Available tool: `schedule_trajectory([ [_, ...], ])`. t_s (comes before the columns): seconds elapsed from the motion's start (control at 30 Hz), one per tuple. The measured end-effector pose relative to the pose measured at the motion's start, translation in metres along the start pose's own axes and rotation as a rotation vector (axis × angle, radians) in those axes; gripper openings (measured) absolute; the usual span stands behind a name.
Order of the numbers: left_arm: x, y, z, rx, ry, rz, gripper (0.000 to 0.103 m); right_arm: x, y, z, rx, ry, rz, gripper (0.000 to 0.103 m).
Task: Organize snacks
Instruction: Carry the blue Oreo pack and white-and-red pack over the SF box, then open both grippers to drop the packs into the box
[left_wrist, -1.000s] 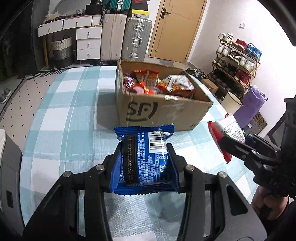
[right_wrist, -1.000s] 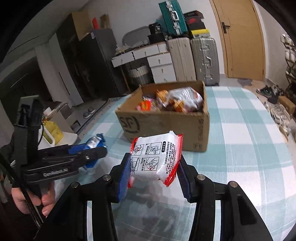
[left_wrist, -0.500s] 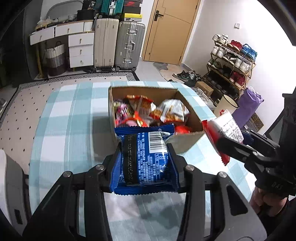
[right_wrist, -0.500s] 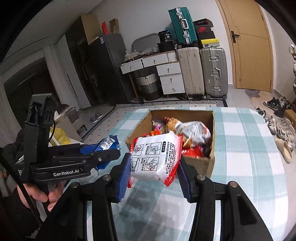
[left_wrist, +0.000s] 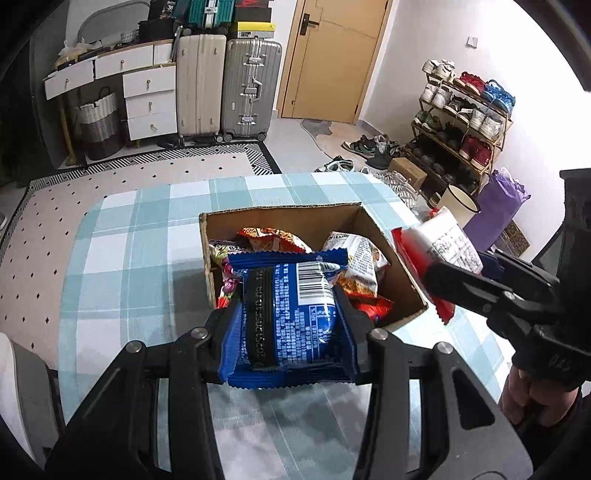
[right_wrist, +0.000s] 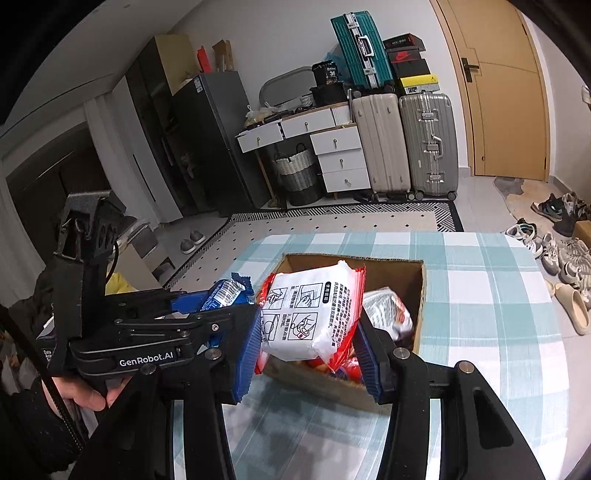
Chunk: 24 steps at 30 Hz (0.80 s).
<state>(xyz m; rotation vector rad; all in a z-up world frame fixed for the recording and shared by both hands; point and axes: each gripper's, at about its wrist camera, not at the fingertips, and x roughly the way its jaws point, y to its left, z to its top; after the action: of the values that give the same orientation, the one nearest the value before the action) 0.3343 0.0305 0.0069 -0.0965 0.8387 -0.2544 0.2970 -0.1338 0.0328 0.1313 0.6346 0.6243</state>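
Observation:
My left gripper (left_wrist: 290, 332) is shut on a blue snack packet (left_wrist: 291, 317) and holds it above the near edge of an open cardboard box (left_wrist: 280, 218) with several snack bags inside. My right gripper (right_wrist: 308, 347) is shut on a white and red snack packet (right_wrist: 310, 314) and holds it above the box's (right_wrist: 421, 291) near left corner. In the left wrist view the right gripper (left_wrist: 439, 275) and its packet (left_wrist: 443, 240) are just right of the box. In the right wrist view the left gripper (right_wrist: 221, 299) with the blue packet (right_wrist: 225, 291) is at left, beside mine.
The box stands on a table with a teal and white checked cloth (left_wrist: 129, 240). Behind it are a patterned rug (left_wrist: 147, 173), suitcases (left_wrist: 247, 88), white drawers (left_wrist: 147, 99) and a door (left_wrist: 332, 59). A shoe rack (left_wrist: 461, 125) stands at right.
Both grippers have risen and moved forward with their packets, from in front of the box's side to above its near edge. The box's inside now shows from above.

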Motion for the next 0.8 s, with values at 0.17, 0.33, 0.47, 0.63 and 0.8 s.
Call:
schedule_trajectory([
  [0.17,0.023,0.001,0.016,0.009,0.018,0.000,0.041,0.018,-0.012,0.010,0.009,0.016,0.002,0.048],
  [0.33,0.043,0.002,0.026,0.013,0.040,-0.012,0.041,0.038,-0.023,0.021,0.012,0.029,-0.001,0.048],
  [0.47,0.058,0.004,0.029,0.020,0.056,-0.018,0.041,0.053,-0.031,0.027,0.016,0.041,-0.006,0.048],
  [0.63,0.075,0.011,0.030,0.013,0.080,-0.028,0.041,0.069,-0.043,0.026,0.040,0.049,-0.012,0.048],
  [0.8,0.078,0.012,0.032,0.007,0.072,-0.042,0.049,0.082,-0.046,0.025,0.036,0.056,0.003,0.053],
])
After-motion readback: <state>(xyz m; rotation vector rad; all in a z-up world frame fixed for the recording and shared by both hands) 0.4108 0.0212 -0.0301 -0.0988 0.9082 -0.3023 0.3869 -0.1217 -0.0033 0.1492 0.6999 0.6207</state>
